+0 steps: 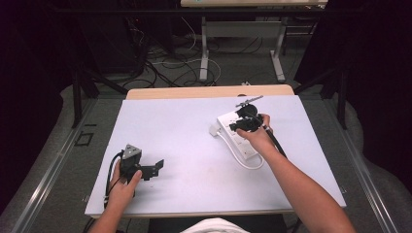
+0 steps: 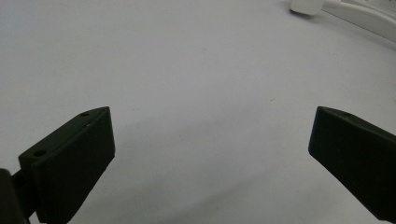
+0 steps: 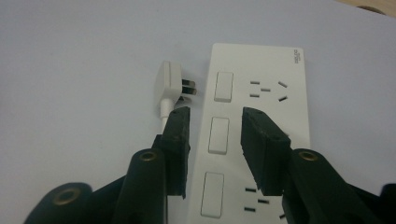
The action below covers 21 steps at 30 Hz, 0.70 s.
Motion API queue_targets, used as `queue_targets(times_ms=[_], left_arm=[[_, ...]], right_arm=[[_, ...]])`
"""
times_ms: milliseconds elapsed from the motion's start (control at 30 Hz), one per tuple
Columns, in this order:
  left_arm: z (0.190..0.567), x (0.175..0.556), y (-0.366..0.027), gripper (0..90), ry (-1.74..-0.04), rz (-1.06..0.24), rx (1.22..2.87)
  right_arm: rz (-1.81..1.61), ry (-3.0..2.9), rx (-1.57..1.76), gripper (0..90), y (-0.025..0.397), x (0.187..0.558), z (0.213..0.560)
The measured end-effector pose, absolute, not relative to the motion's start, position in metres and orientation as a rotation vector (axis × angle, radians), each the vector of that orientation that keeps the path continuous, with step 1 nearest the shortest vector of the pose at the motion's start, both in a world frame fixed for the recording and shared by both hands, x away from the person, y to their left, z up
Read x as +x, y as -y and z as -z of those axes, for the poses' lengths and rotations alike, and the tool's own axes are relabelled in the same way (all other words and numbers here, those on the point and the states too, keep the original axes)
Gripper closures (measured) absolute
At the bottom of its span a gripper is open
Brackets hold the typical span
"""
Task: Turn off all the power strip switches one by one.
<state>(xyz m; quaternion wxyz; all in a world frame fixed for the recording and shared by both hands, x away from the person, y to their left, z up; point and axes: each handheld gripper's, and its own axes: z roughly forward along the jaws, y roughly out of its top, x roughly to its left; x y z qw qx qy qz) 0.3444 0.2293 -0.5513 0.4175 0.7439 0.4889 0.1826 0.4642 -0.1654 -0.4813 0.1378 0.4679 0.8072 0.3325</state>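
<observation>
Right gripper [image 3: 212,126] half open above the power strip [image 3: 289,116], long way running toward 12 o'clock; plug [image 3: 169,83] at 10 o'clock; left gripper [image 2: 210,154] wide open, far off

Power strip [image 3: 261,126], white: small dark printed marking at one far corner of its face, too tiny to read. No other lettering, numbers or signs legible.

Bright, even overhead light on the white table [image 1: 175,136], dim surroundings (nearly black), soft shadows, slight blur
</observation>
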Motion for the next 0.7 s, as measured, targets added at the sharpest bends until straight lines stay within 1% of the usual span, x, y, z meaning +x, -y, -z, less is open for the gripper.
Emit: queue_targets(times_ms=[467,633,700], left_arm=[[0.551,0.344,-0.229,0.6,-1.227,-0.468,1.860],[0.551,0.344,-0.229,0.6,-1.233,-0.462,1.856],[0.551,0.344,-0.229,0.6,-1.230,-0.467,1.862]], right_arm=[[-0.975,-2.326,1.274,40.8,0.189,0.427,0.470],[-0.953,-2.321,1.261,31.3,0.194,0.414,0.469],[-0.938,-2.316,1.249,29.6,0.198,0.409,0.470]])
